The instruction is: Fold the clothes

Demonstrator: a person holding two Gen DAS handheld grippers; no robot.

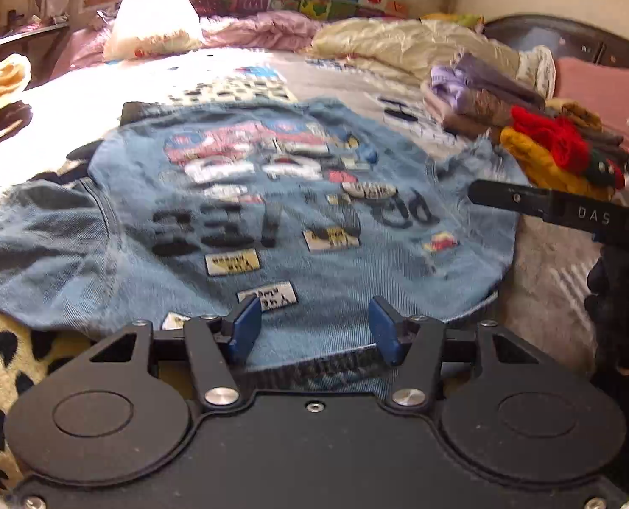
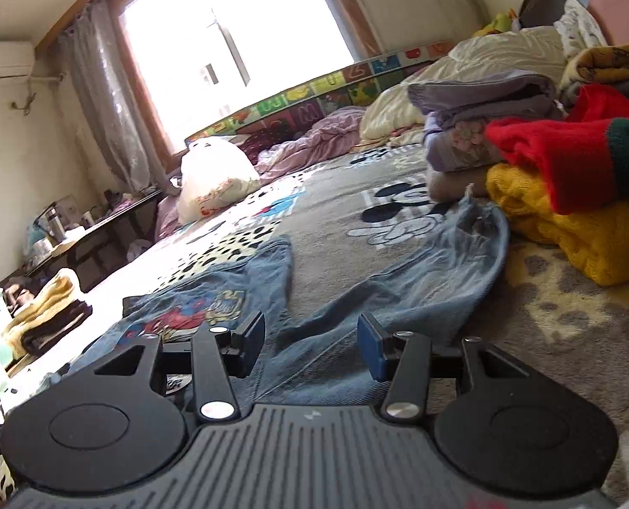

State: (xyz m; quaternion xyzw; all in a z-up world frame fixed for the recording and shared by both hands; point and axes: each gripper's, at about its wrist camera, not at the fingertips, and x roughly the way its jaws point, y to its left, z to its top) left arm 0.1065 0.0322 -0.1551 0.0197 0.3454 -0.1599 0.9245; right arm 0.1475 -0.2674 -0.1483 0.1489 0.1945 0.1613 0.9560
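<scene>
Garment: denim vest [image 1: 272, 212] with printed patches, spread flat across the middle of the bed [image 1: 81, 85], its frayed armholes out to left and right; in my right wrist view the right armhole flap [image 2: 462, 246] lies rumpled and partly turned over, just beside the stacks.

Far-left item: folded cream and dark clothes [image 1: 0, 97] at the left edge of the bed, well apart from the vest.

Left gripper [image 1: 314, 331]: jaws spread, blue pads standing over the near hem of the vest, nothing pinched between them as far as I can see.

Right gripper [image 2: 310, 352]: jaws spread, hovering low over the near right part of the denim, no cloth pressed between the pads; from the left wrist view its black finger shows at the right edge, above the right armhole.

Right-hand stacks: folded purple pile [image 2: 484, 127] farther off, yellow knit [image 2: 568, 229] with a red knit [image 2: 568, 157] on top, nearer, at the right.

Step in hand: I judge the vest laid out and not yet folded; both tools are between grips.

Next move: I would pinch one side edge at hem and shoulder, then carry it across toward the middle, keeping the cloth clear of the yellow knit.
</scene>
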